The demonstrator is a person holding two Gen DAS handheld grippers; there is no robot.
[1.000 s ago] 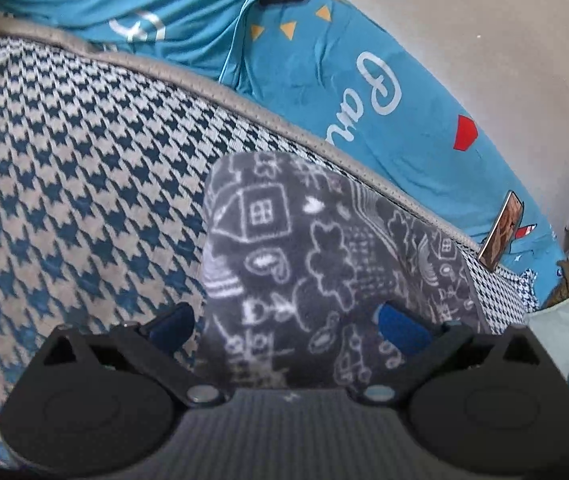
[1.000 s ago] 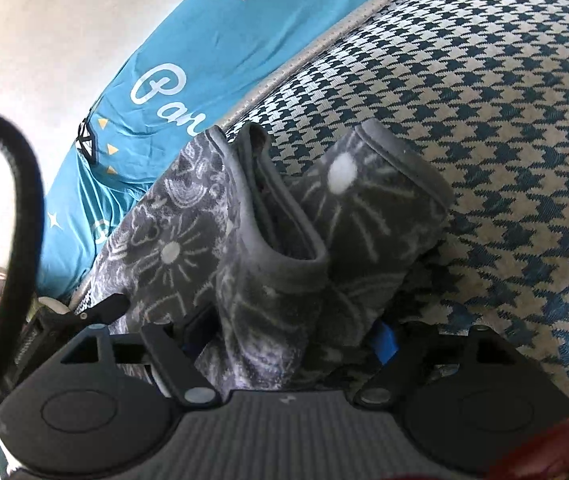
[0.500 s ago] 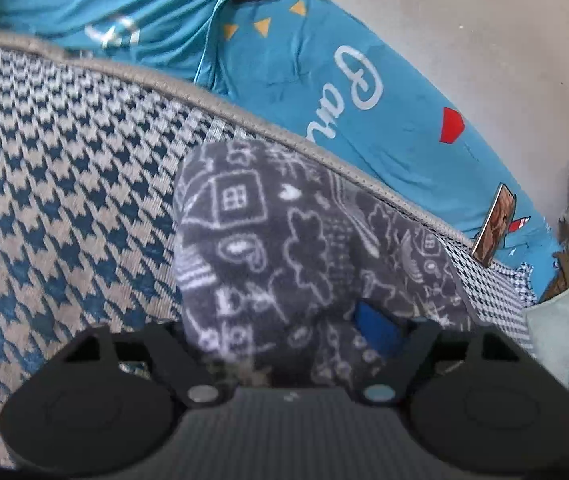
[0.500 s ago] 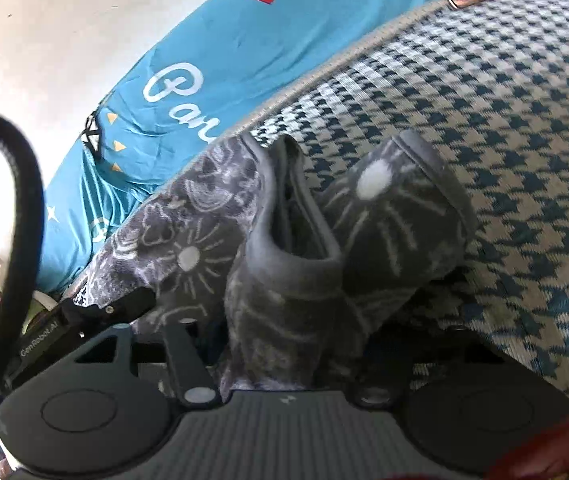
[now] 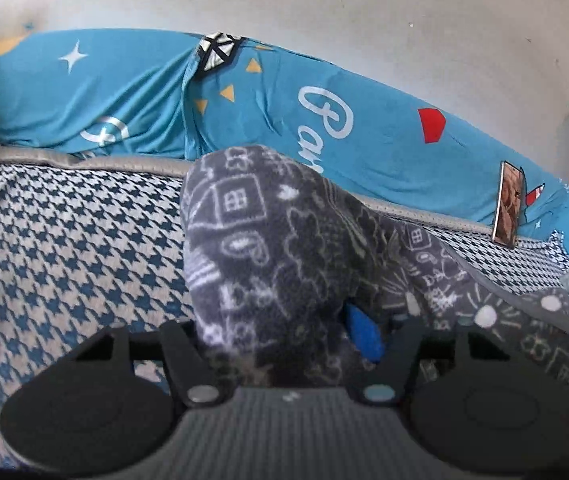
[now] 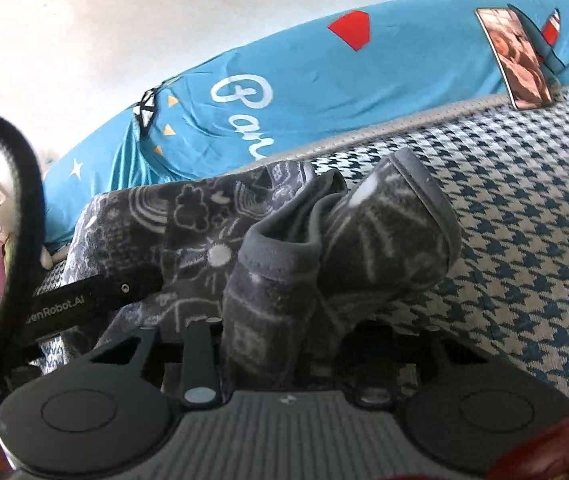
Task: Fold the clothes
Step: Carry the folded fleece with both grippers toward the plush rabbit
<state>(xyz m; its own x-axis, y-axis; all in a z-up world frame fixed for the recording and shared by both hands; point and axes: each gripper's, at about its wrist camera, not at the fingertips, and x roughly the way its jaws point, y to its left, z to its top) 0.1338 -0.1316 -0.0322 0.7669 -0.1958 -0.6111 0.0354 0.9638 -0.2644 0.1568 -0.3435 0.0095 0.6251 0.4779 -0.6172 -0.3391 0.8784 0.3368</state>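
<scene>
Both jaws grip the grey fleece garment (image 5: 284,264), which hides their tips.

In my left gripper (image 5: 284,344) the dark grey fleece garment with white doodle drawings (image 5: 268,248) shows houses, clouds and suns; one of my fingertips (image 5: 362,334) is blue. The same print appears by my black right gripper (image 6: 284,344), with a plain grey hem. Beneath lies the blue-and-white houndstooth bedspread (image 5: 64,248). Behind it, the turquoise sheet with white lettering (image 6: 316,80) carries red, orange and white shapes.
</scene>
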